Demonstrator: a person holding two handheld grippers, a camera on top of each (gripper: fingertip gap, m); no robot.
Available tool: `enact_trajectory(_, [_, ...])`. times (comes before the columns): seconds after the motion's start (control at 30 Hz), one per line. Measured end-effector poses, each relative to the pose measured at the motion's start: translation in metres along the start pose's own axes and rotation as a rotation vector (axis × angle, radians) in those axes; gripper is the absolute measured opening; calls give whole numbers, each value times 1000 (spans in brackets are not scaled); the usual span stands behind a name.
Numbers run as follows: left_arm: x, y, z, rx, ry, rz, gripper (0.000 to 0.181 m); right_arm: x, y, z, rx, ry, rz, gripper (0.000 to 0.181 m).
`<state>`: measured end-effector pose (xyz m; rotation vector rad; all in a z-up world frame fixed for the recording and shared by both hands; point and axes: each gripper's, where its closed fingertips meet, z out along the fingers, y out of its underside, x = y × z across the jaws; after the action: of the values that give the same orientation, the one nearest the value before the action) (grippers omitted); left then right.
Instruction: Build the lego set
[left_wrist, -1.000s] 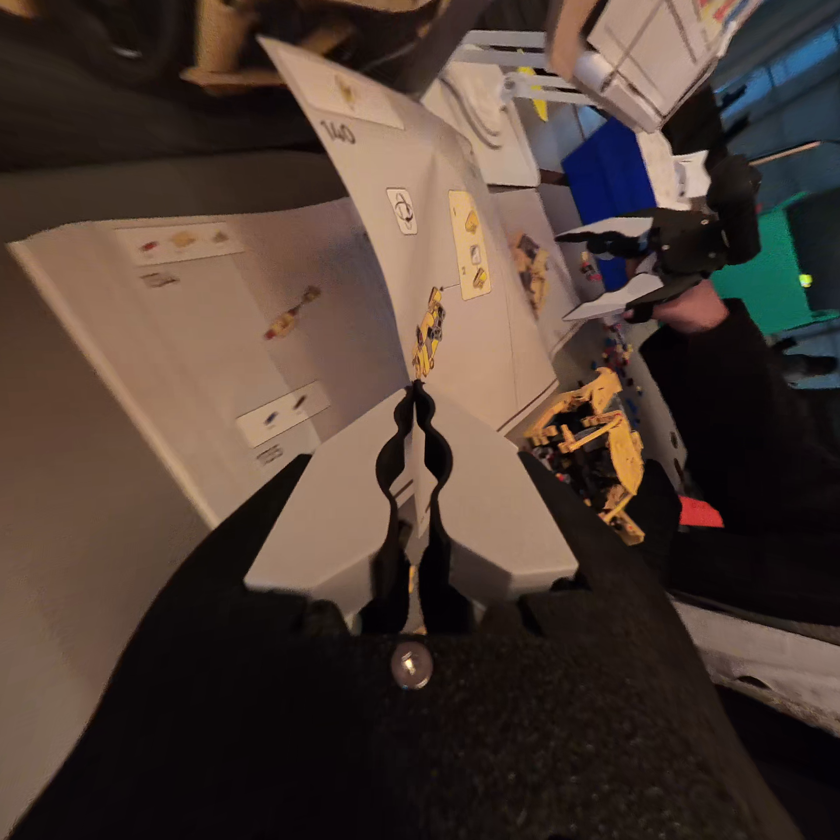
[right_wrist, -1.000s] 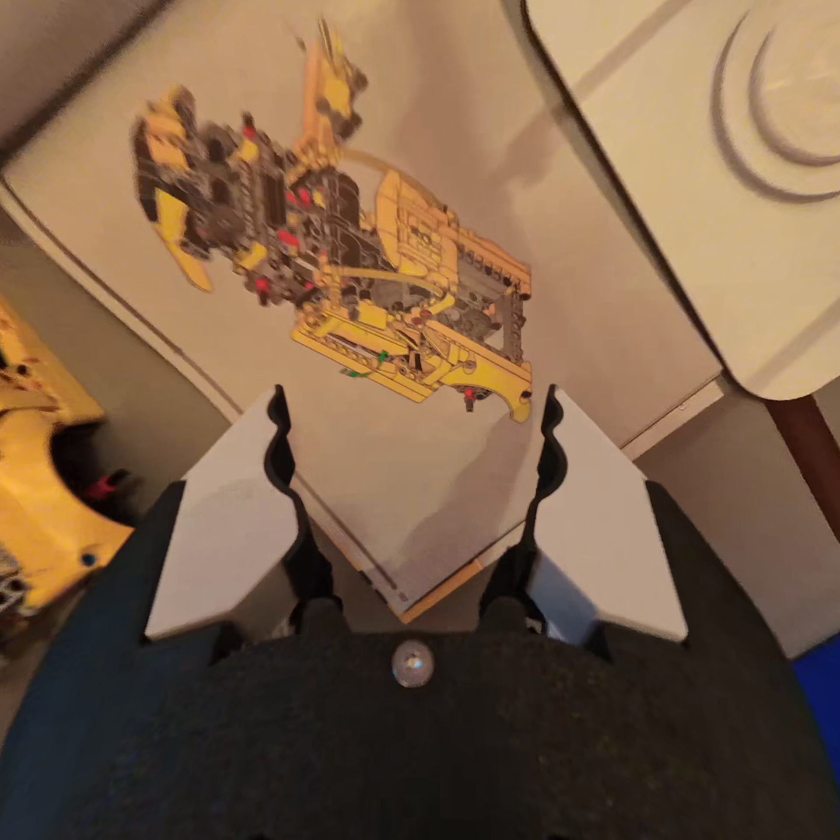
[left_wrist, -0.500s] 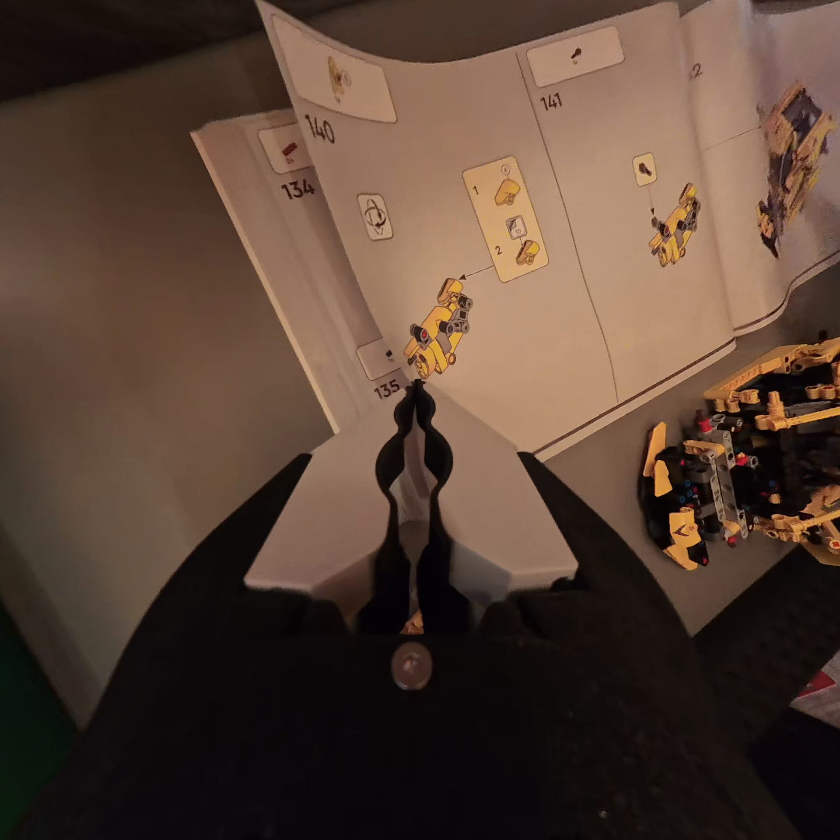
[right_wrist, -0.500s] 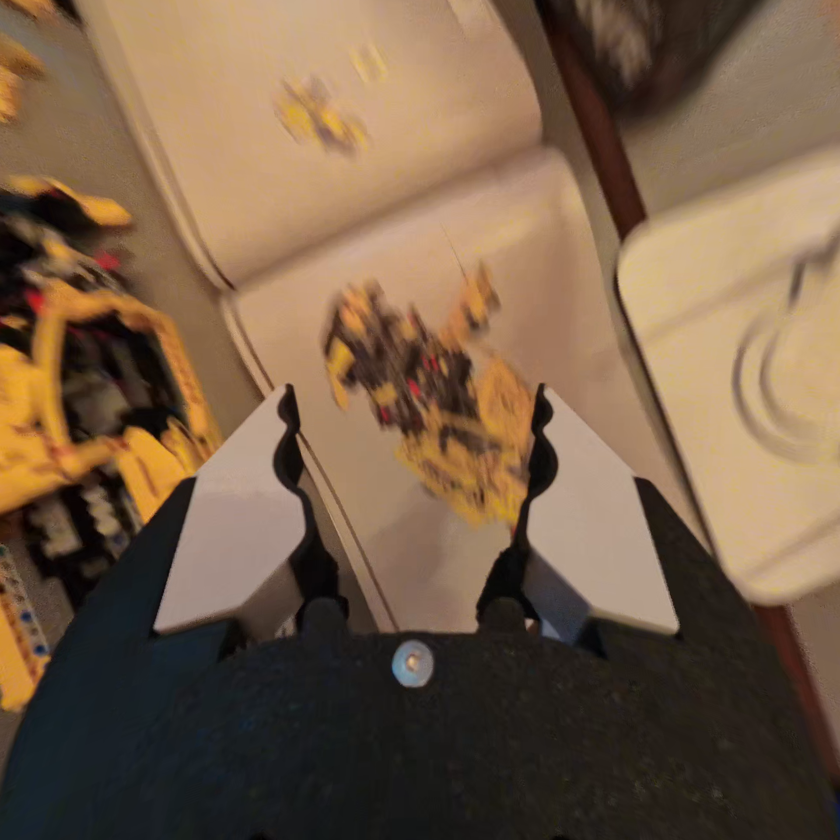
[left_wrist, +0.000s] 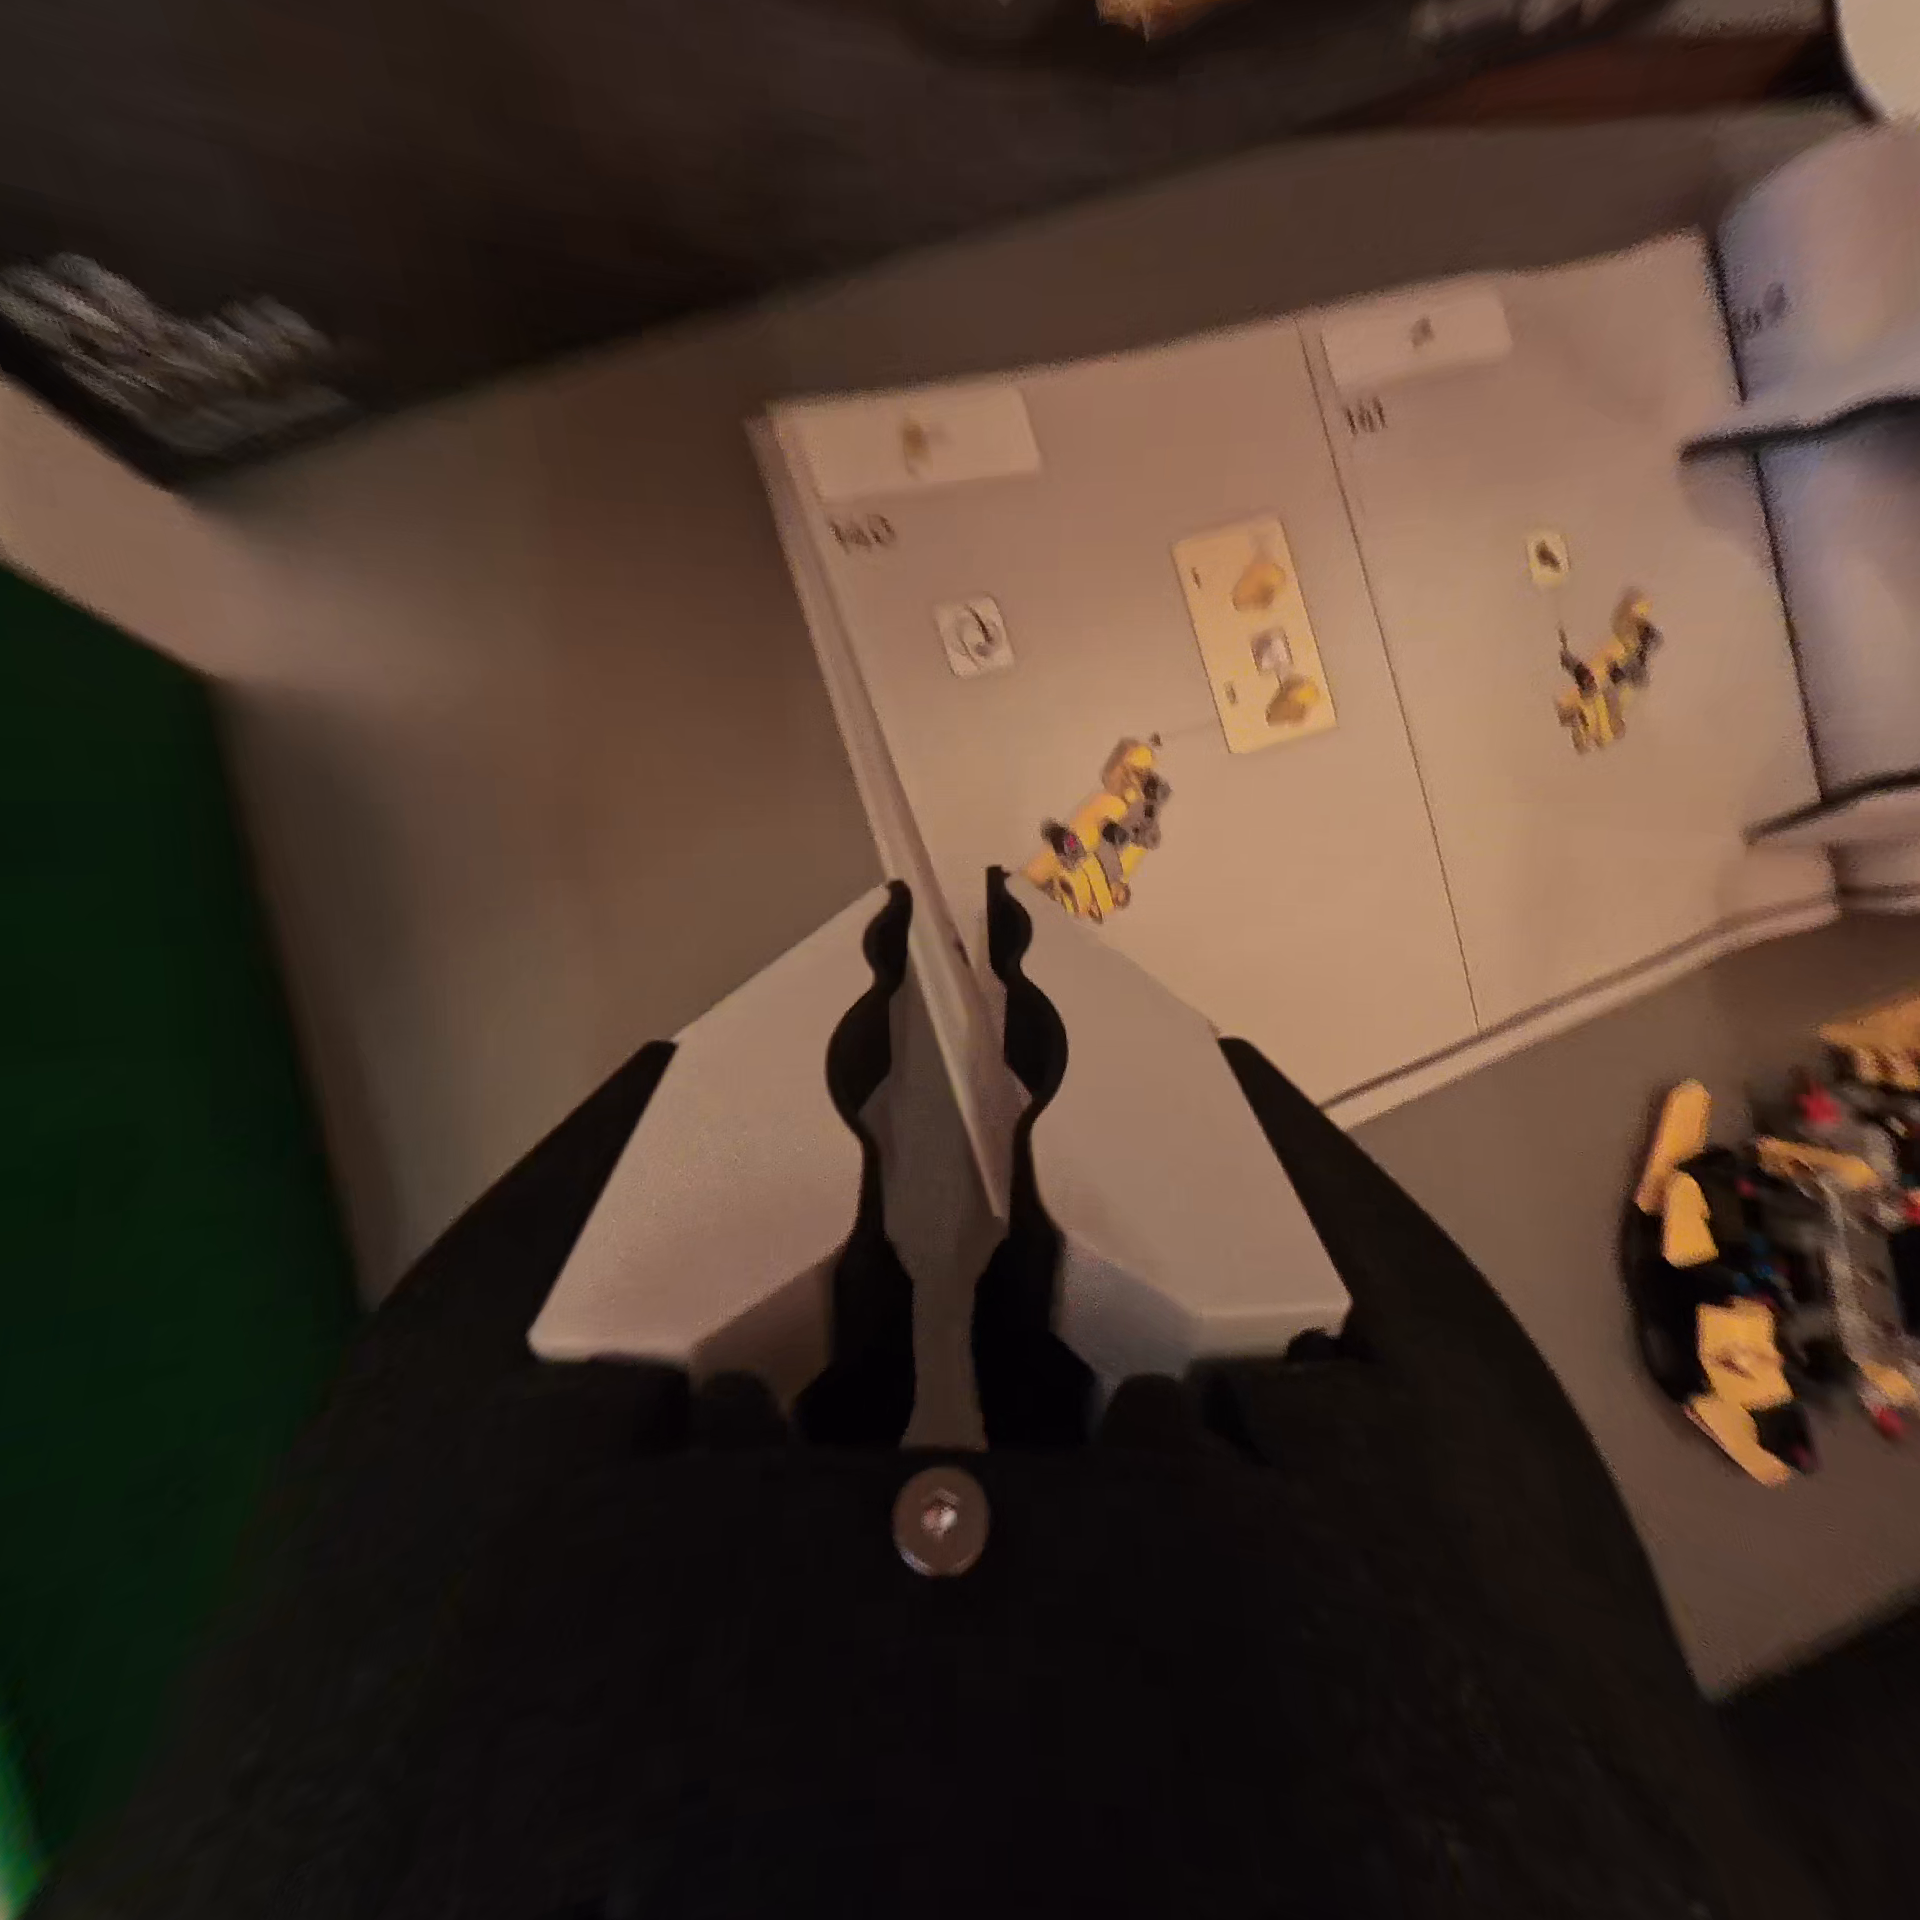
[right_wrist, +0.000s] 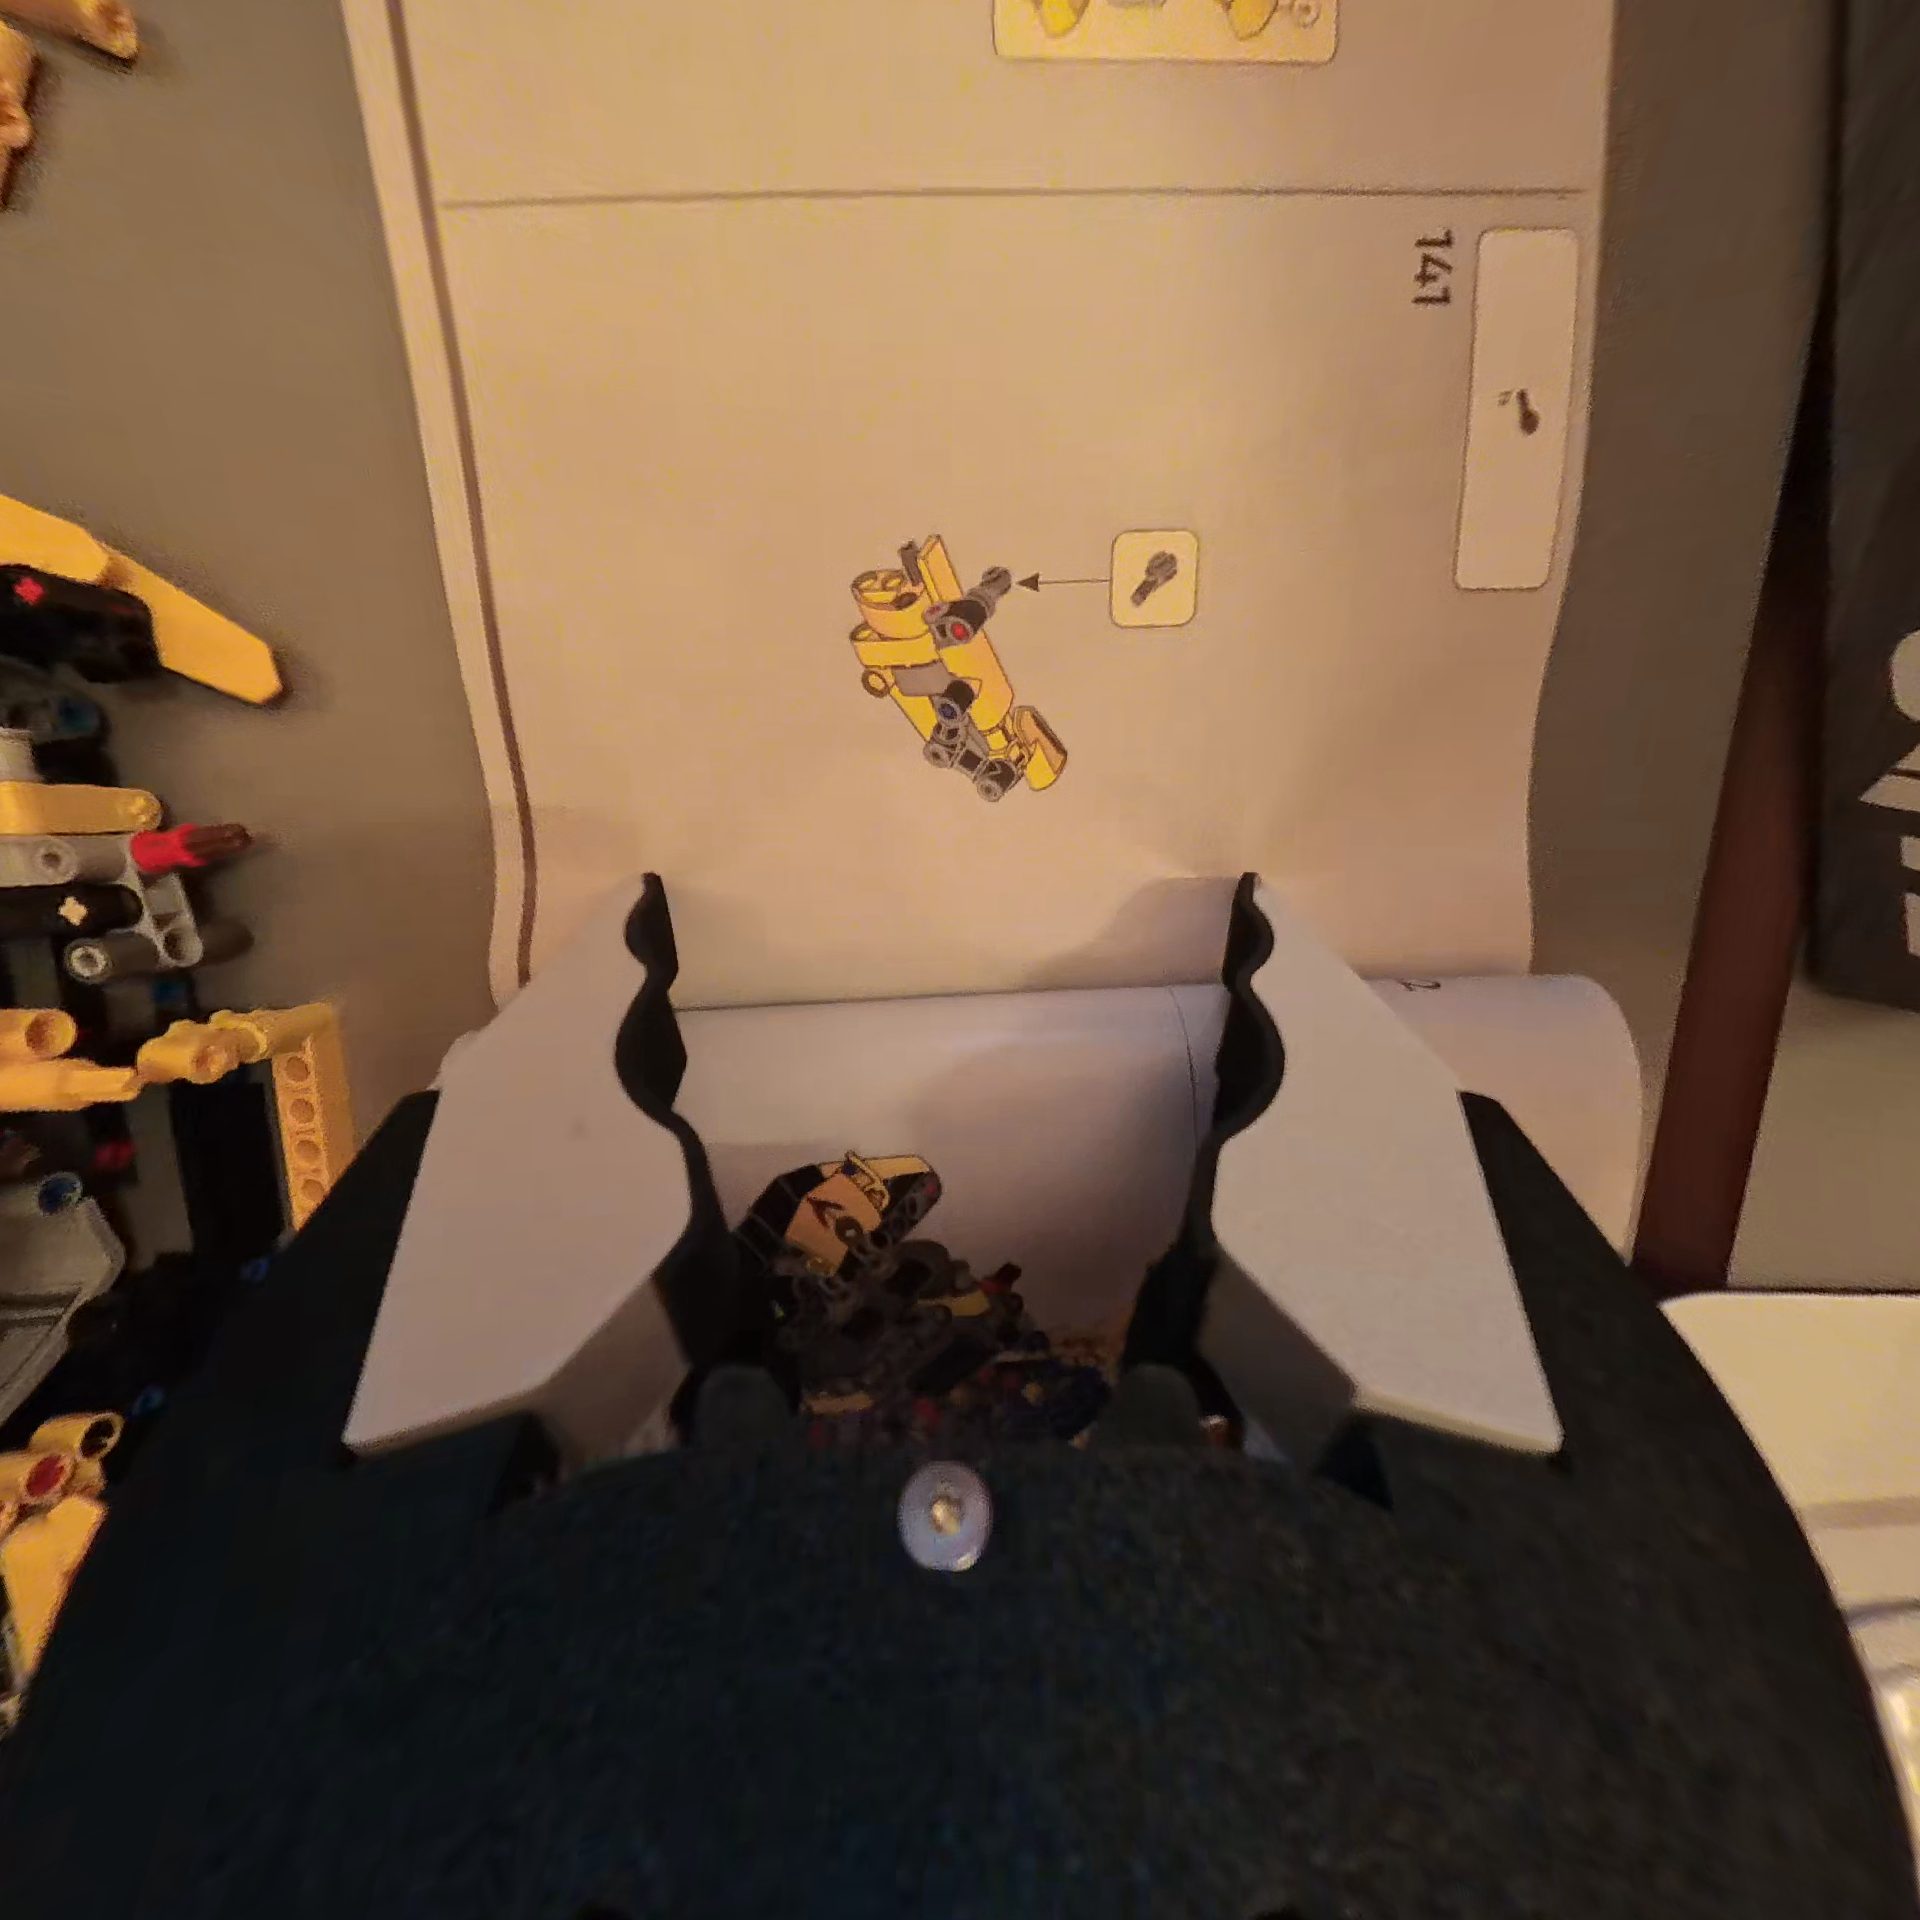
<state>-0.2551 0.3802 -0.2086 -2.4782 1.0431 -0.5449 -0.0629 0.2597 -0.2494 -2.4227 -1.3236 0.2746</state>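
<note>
The work surface was a flat grey tabletop (left_wrist: 540, 790) under dim, warm light, with a dark green area (left_wrist: 114, 1039) beyond its left edge in the left wrist view. The landmark was the open white paper instruction booklet (left_wrist: 1299, 831) lying on that tabletop, its printed pages showing small yellow assembly drawings.

The left gripper (left_wrist: 943, 894), with white angled fingers and black wavy pads, was positioned at the booklet's near left corner. Its jaws stood slightly apart, with a narrow gap between the tips; the booklet's left edge ran through that gap. Whether the pads touched the paper could not be determined because of motion blur.

The partly built yellow, black and grey lego model (left_wrist: 1787, 1236) rested on the tabletop to the right of the booklet's lower edge in the left wrist view, close to it but apart. In the right wrist view the same model (right_wrist: 94, 935) lay just to the left of the booklet (right_wrist: 987, 416), with yellow beams, grey connectors and a red pin visible.

The right gripper (right_wrist: 948, 904) was positioned over the booklet with its jaws spread wide and nothing between them. A curled page (right_wrist: 935, 1070) rose between the fingers, and a printed picture of the model showed beneath it.

At the booklet's right edge a brown strip (right_wrist: 1745, 831) ran alongside.
</note>
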Motion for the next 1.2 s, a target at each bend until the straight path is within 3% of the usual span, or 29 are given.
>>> enact_trajectory(0.07, [2,-25,-20,134,-53,55,14,0,0,1,33,-2,4,105])
enact_trajectory(0.13, [33,-41,-30,232,37,114,12,0,0,1,66,7,10,105])
enact_trajectory(0.23, [74,-14,2,59,209,207,3,0,1,0,81,16,13,105])
enact_trajectory(0.3, [68,4,27,-50,182,187,1,0,1,0,85,20,11,105])
enact_trajectory(0.4, [44,20,40,-129,112,166,0,0,2,-1,106,16,13,106])
enact_trajectory(0.87, [52,26,39,-132,195,172,0,-4,28,-29,72,26,0,99])
enact_trajectory(1.2, [40,29,34,-131,182,160,0,-9,31,-18,58,42,16,98])
